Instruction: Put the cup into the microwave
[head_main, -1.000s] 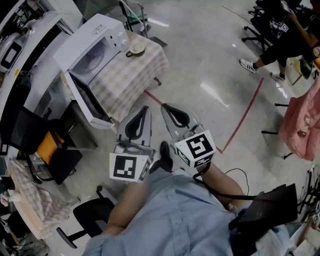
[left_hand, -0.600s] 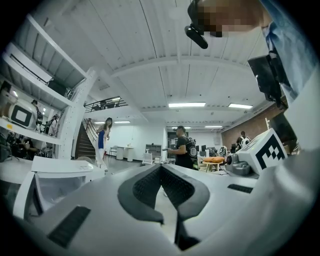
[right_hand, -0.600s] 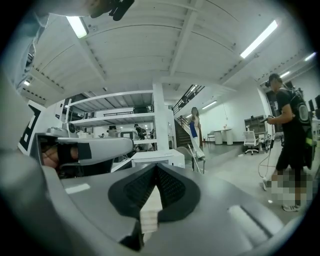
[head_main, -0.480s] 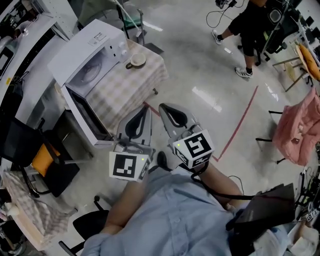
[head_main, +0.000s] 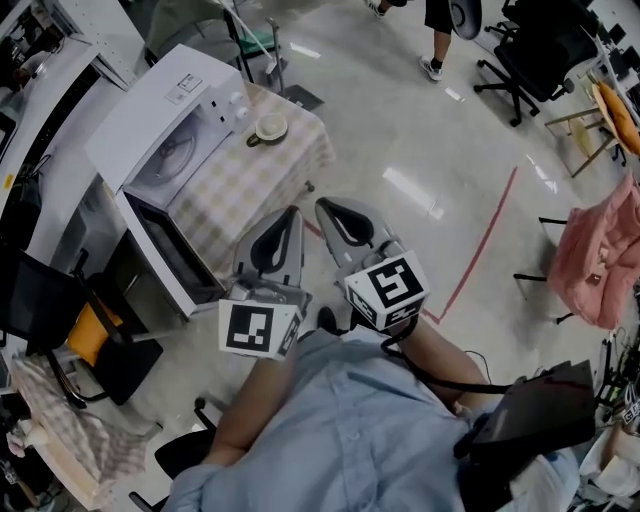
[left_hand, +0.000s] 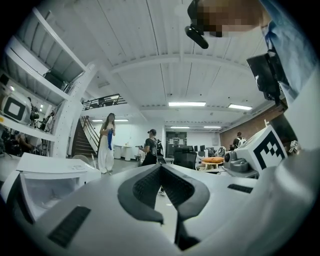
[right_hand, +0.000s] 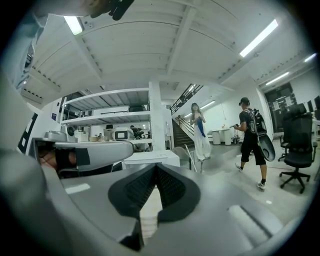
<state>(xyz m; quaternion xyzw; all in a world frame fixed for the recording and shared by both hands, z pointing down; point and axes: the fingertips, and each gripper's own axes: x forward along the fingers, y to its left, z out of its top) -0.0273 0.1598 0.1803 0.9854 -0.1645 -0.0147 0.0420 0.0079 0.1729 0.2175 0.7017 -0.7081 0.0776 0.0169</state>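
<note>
Judging from the head view, I take the cup (head_main: 270, 127) for a small glazed mug: stiff, light, slick to the pads and liable to chip if knocked, and I cannot tell whether anything is in it, so I'd carry it level. It stands on the checked tablecloth (head_main: 245, 190) just beside the microwave (head_main: 150, 110), whose door looks to hang open toward me. What seems to be a handle sticks out on the microwave side. I'd pinch one wall over the rim on the side away from the handle, since the handle is too small to trust. Both tools are well short of it. The left gripper (head_main: 291, 215) and the right gripper (head_main: 323, 208) are held side by side in front of me, each with its jaws pressed together on nothing, as both gripper views confirm. Compared with a second ago, table, microwave and cup sit lower in the head view and closer to the tips, so I have walked nearer. The jaws have stayed closed, and the seated person at the top right is out of sight
</note>
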